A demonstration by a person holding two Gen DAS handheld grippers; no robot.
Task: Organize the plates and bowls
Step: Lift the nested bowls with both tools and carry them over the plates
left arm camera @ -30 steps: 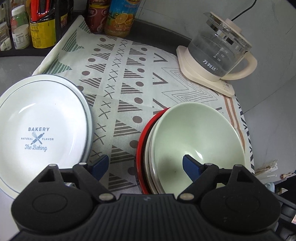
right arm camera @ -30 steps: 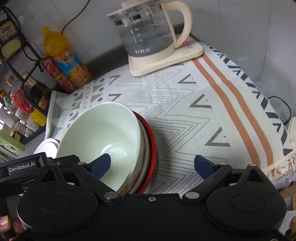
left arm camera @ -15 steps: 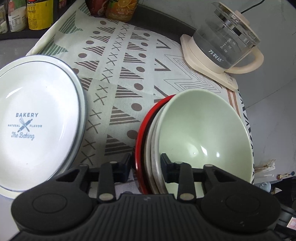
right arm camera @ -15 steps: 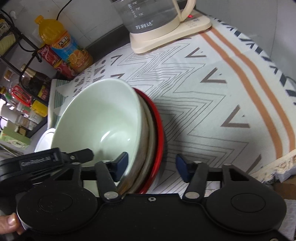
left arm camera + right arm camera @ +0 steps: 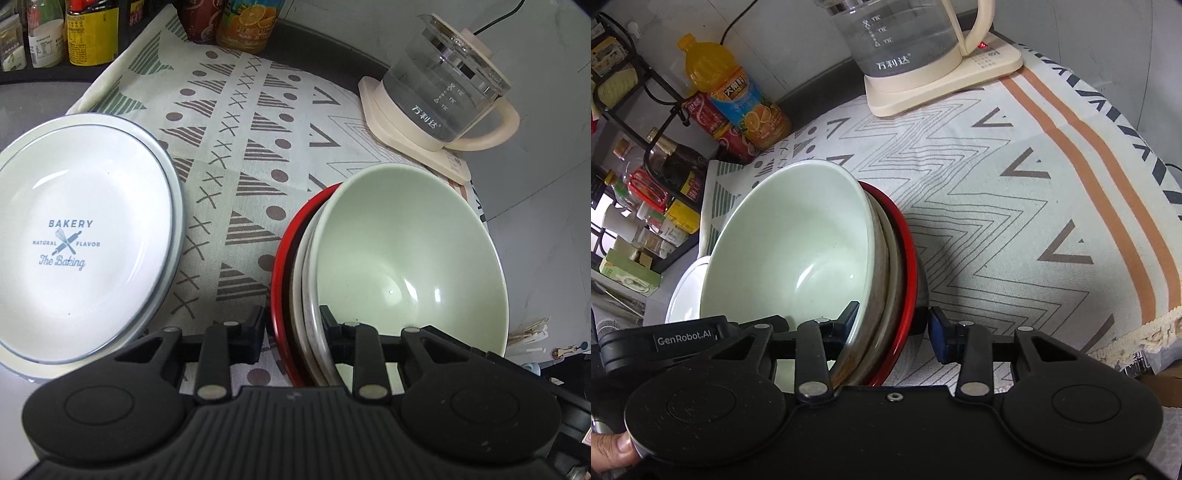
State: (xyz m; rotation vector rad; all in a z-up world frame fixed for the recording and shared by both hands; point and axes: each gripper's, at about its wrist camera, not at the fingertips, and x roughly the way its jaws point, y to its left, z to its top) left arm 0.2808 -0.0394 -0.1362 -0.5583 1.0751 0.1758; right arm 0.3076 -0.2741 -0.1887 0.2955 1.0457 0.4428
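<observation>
Currently, in the left wrist view, the white round enamel-look plate with a grey-blue rim and "BAKERY" print [image 5: 85,236] lies flat at the left of the frame, partly on the patterned cloth [image 5: 236,155], well apart from the stack. The stack sits right of centre: a pale green glazed bowl [image 5: 402,258] nested in a beige speckled bowl [image 5: 308,295], both inside a red-rimmed dish [image 5: 282,258]. The clear glass kettle on its cream base [image 5: 439,96] stands at the upper right.

The left gripper [image 5: 293,332], at the bottom centre, is narrowed onto the stack's near-left edge: one finger lies outside the red rim, the other inside the green bowl, and both appear to press on the layered rims.

In the right wrist view, the same stack [image 5: 798,258] fills the lower left. The right gripper [image 5: 894,325] straddles the stack's right edge and its jaws are closing, with the rims between them. The inner finger lies against the green bowl's wall; the blue outer pad [image 5: 938,332] stands just off the red rim with a visible gap.

Handling judgement: the nested crockery is likely heavy, rigid, brittle and smooth-glazed. Take hold at opposite rims, clamping all layers together, and keep the stack level, since a loose inner bowl could slide.
</observation>
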